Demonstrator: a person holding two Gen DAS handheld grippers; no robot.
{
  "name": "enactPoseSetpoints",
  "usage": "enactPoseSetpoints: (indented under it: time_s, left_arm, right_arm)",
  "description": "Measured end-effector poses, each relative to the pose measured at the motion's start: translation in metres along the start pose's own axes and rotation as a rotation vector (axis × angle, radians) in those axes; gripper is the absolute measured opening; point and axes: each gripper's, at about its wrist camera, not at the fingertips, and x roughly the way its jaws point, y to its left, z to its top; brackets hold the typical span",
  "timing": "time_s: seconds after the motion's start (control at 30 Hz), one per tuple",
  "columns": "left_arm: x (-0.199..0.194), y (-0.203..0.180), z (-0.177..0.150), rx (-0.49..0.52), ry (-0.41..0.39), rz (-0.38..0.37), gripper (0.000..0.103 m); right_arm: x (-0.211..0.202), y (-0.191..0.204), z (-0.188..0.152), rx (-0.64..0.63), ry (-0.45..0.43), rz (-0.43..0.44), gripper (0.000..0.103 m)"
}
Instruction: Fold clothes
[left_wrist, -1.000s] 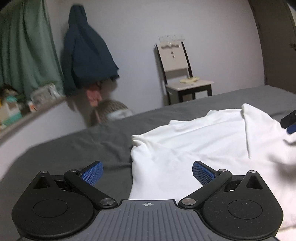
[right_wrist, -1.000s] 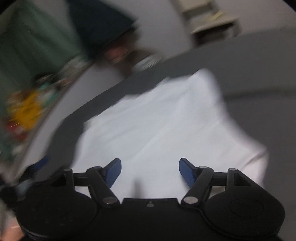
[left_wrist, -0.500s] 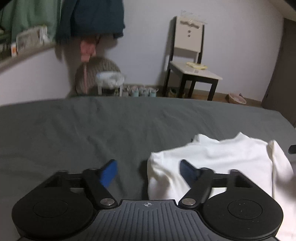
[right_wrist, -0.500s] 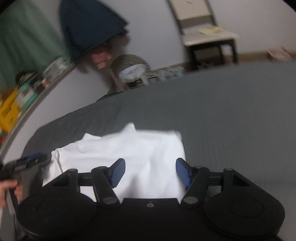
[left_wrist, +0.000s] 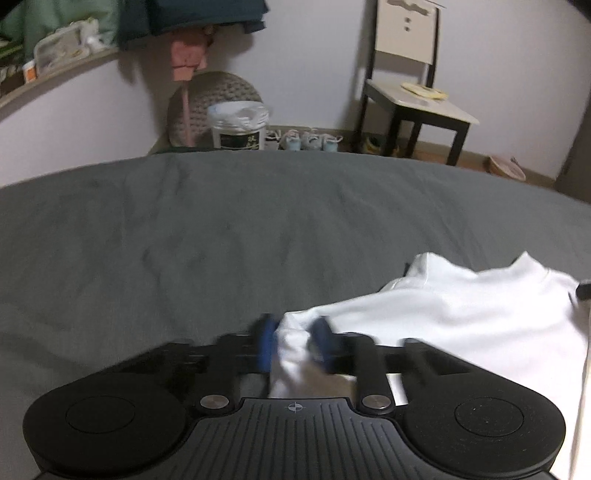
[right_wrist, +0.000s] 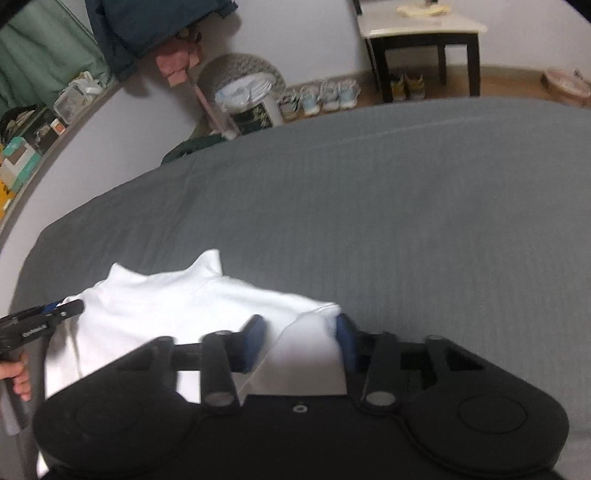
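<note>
A white shirt (left_wrist: 461, 306) lies on the grey bed (left_wrist: 221, 240). My left gripper (left_wrist: 293, 341) has its blue pads close around the shirt's left corner, which bunches between them; the fingers are blurred by motion. In the right wrist view the same shirt (right_wrist: 177, 306) spreads to the left. My right gripper (right_wrist: 301, 338) has its pads either side of the shirt's right corner, narrowed on the cloth. The left gripper (right_wrist: 48, 314) also shows at the left edge of the right wrist view, held in a hand.
Past the bed's far edge stand a chair (left_wrist: 410, 85), a woven basket (left_wrist: 214, 107), a white bin (left_wrist: 238, 125) and several shoes (left_wrist: 303, 140). A shelf with clutter (right_wrist: 33, 133) runs along the left wall, with a dark jacket (right_wrist: 147, 26) hanging.
Both grippers came down to the shirt's near corners. Their jaws went from wide open to closing on the cloth.
</note>
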Motion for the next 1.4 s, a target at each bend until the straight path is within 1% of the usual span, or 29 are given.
enactPoseSetpoints:
  time_s: [0.03,0.07,0.1,0.17,0.2,0.27,0.37,0.43,0.5,0.57,0.6,0.63,0.7,0.73,0.8,0.83,0.87,0.9,0.93,1.0,1.03,1.07,1.1,1.13,1.17,1.3,1.37,1.4]
  left_arm:
    - [0.0,-0.003,0.0,-0.003,-0.002,0.007,0.006]
    - [-0.001,-0.006,0.0,-0.004,-0.008,0.014,0.006]
    - [-0.006,-0.006,0.001,0.002,-0.026,0.02,0.006]
    - [-0.017,-0.008,0.002,0.015,-0.063,0.028,0.006]
    - [-0.023,-0.007,0.003,0.018,-0.08,0.016,0.006]
    - [-0.044,-0.005,0.005,0.06,-0.124,-0.019,0.006]
    - [-0.081,-0.001,0.004,0.147,-0.189,-0.075,0.006]
    - [-0.113,0.006,-0.007,0.187,-0.242,-0.116,0.006]
    - [-0.148,0.016,-0.022,0.23,-0.304,-0.171,0.006]
    - [-0.182,0.026,-0.038,0.273,-0.359,-0.225,0.006]
    - [-0.193,0.03,-0.053,0.296,-0.35,-0.254,0.006]
    - [-0.205,0.034,-0.069,0.32,-0.34,-0.282,0.006]
    - [-0.226,0.043,-0.1,0.364,-0.317,-0.338,0.006]
    - [-0.23,0.045,-0.116,0.379,-0.278,-0.365,0.006]
    - [-0.231,0.042,-0.153,0.433,-0.193,-0.396,0.006]
    - [-0.229,0.039,-0.167,0.459,-0.167,-0.399,0.007]
    - [-0.228,0.036,-0.175,0.474,-0.161,-0.386,0.007]
    - [-0.227,0.034,-0.183,0.49,-0.154,-0.373,0.007]
    - [-0.227,0.031,-0.191,0.505,-0.147,-0.36,0.007]
    - [-0.226,0.028,-0.199,0.53,-0.143,-0.334,0.019]
    - [-0.23,0.028,-0.2,0.551,-0.156,-0.315,0.035]
    - [-0.234,0.027,-0.201,0.573,-0.169,-0.296,0.056]
    - [-0.238,0.027,-0.201,0.594,-0.186,-0.276,0.067]
    - [-0.245,0.028,-0.203,0.61,-0.219,-0.255,0.079]
    - [-0.251,0.028,-0.201,0.617,-0.24,-0.25,0.08]
    - [-0.249,0.019,-0.178,0.677,-0.245,-0.283,0.08]
    - [-0.244,0.01,-0.174,0.708,-0.237,-0.31,0.08]
    - [-0.239,0.006,-0.172,0.71,-0.215,-0.325,0.08]
  right_arm:
    - [0.0,0.0,-0.001,0.001,-0.002,-0.013,0.016]
    - [-0.001,0.0,-0.002,-0.004,-0.01,-0.023,0.011]
    - [-0.005,0.0,-0.002,-0.021,-0.025,-0.018,0.009]
    - [-0.013,0.002,-0.003,-0.055,-0.056,-0.006,0.008]
    - [-0.02,0.003,-0.004,-0.073,-0.074,0.004,0.008]
    - [-0.039,0.005,-0.007,-0.114,-0.113,0.037,0.008]
    - [-0.079,0.007,-0.018,-0.177,-0.163,0.113,0.008]
    - [-0.108,0.007,-0.032,-0.214,-0.201,0.159,0.008]
    - [-0.143,0.006,-0.054,-0.241,-0.239,0.22,0.008]
    - [-0.174,0.005,-0.085,-0.293,-0.26,0.266,0.008]
    - [-0.188,0.006,-0.102,-0.327,-0.267,0.285,0.008]
    - [-0.198,0.007,-0.12,-0.361,-0.263,0.296,0.008]
    - [-0.208,0.006,-0.156,-0.409,-0.21,0.317,0.008]
    - [-0.207,0.004,-0.174,-0.443,-0.168,0.322,0.008]
    - [-0.197,0.001,-0.202,-0.499,-0.06,0.296,0.008]
    - [-0.189,0.0,-0.213,-0.513,-0.005,0.282,0.009]
    - [-0.182,-0.001,-0.22,-0.524,0.037,0.258,0.01]
    - [-0.175,-0.001,-0.226,-0.535,0.073,0.235,0.014]
    - [-0.172,0.001,-0.229,-0.546,0.088,0.216,0.015]
    - [-0.173,0.007,-0.229,-0.57,0.092,0.201,0.026]
    - [-0.175,0.011,-0.227,-0.583,0.085,0.2,0.029]
    - [-0.178,0.015,-0.226,-0.599,0.075,0.197,0.036]
    - [-0.183,0.023,-0.224,-0.626,0.053,0.187,0.046]
    - [-0.187,0.03,-0.223,-0.652,0.038,0.176,0.05]
    - [-0.188,0.038,-0.221,-0.679,0.029,0.175,0.051]
    - [-0.176,0.063,-0.219,-0.721,0.054,0.177,0.051]
    - [-0.164,0.07,-0.219,-0.717,0.073,0.175,0.051]
    - [-0.158,0.073,-0.219,-0.715,0.083,0.174,0.05]
